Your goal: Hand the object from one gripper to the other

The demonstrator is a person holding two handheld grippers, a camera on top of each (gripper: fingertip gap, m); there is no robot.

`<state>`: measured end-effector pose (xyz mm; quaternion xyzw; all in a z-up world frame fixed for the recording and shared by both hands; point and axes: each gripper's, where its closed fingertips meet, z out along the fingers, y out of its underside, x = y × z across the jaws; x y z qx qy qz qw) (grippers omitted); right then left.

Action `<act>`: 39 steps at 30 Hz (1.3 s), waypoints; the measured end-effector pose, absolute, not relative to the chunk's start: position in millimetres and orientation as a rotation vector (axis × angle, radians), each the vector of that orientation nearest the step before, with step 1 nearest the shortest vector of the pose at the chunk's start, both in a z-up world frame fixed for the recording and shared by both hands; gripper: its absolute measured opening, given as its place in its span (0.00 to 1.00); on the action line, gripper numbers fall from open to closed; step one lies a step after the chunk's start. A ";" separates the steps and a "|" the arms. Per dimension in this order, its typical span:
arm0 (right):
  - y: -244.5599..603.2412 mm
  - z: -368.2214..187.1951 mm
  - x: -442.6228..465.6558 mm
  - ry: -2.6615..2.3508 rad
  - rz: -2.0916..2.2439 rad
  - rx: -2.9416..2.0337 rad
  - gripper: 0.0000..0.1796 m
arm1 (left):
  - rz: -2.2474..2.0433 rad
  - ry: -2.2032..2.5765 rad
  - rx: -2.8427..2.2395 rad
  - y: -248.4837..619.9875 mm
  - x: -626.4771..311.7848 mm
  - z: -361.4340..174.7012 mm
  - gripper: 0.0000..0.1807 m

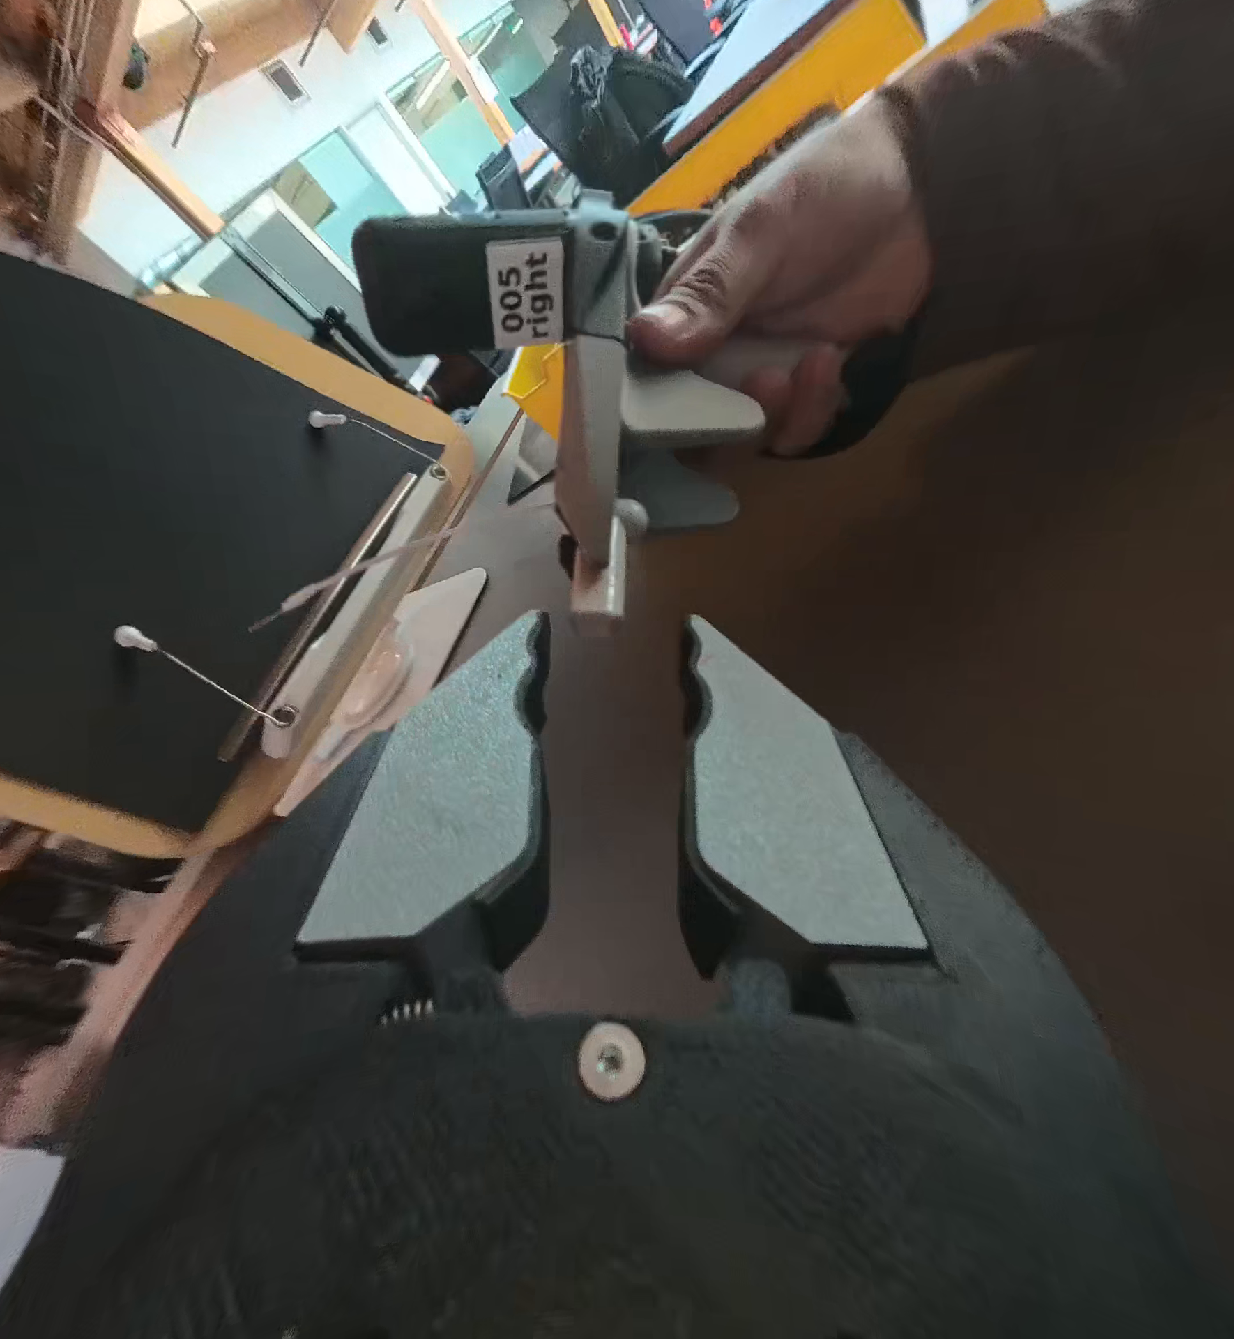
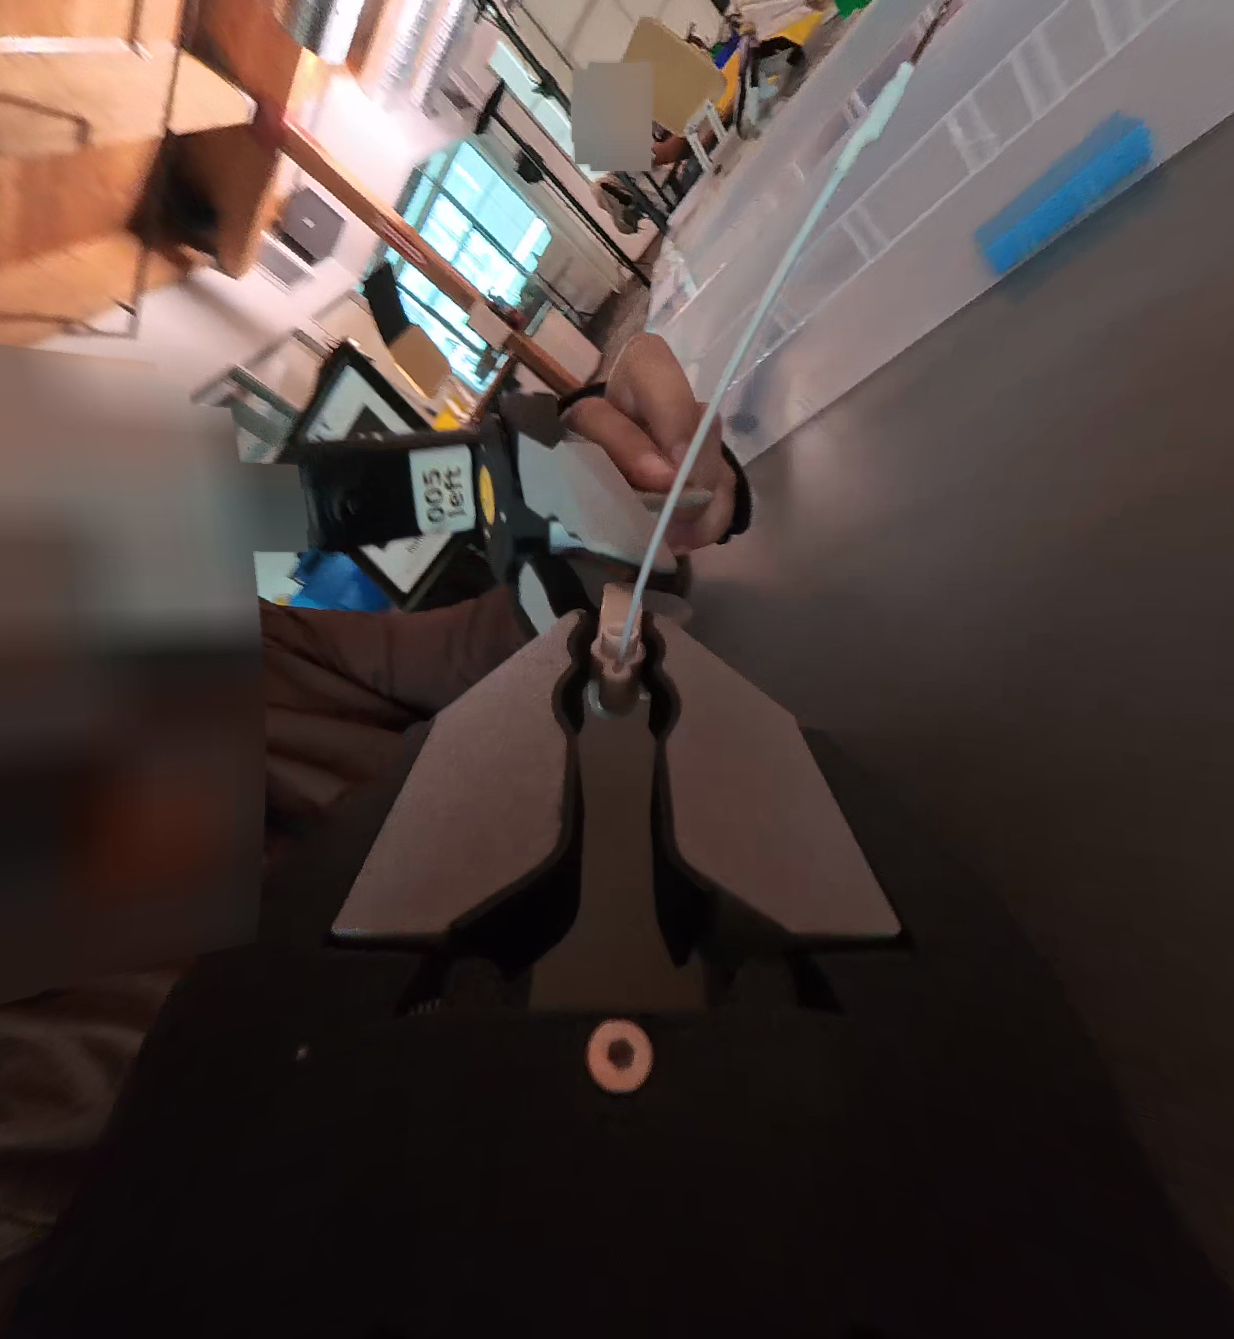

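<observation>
The right claw [image 2: 618, 656] grips a small beige plug [image 2: 615, 637] on a thin white cable [image 2: 744, 348]. The left claw [image 1: 614, 637] gapes empty just before it. A black board [image 1: 129, 507] with pinned wires lies at the worktop [image 1: 962, 724] edge; a clear bin [image 2: 925, 167] stands behind.

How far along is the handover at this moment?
Done: the right gripper is shut on the pale plug with its thin white cord. In hand: the plug is held just ahead of the left gripper, which is open and empty. Left: left closes, right releases.
</observation>
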<state>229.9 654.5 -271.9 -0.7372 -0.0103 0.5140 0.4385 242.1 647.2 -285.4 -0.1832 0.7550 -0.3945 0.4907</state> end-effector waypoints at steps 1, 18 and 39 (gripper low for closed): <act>654.7 -270.4 226.9 -0.015 1.324 -1.815 0.06 | -0.914 1.833 -0.423 647.0 243.5 -288.0 0.16; 654.8 -248.3 274.4 -0.094 0.780 -1.804 0.24 | -1.723 1.707 -0.994 671.4 246.9 -257.8 0.06; 662.6 -258.1 247.1 -0.609 -0.176 -1.847 0.07 | -2.216 1.766 -1.237 658.0 236.2 -264.7 0.07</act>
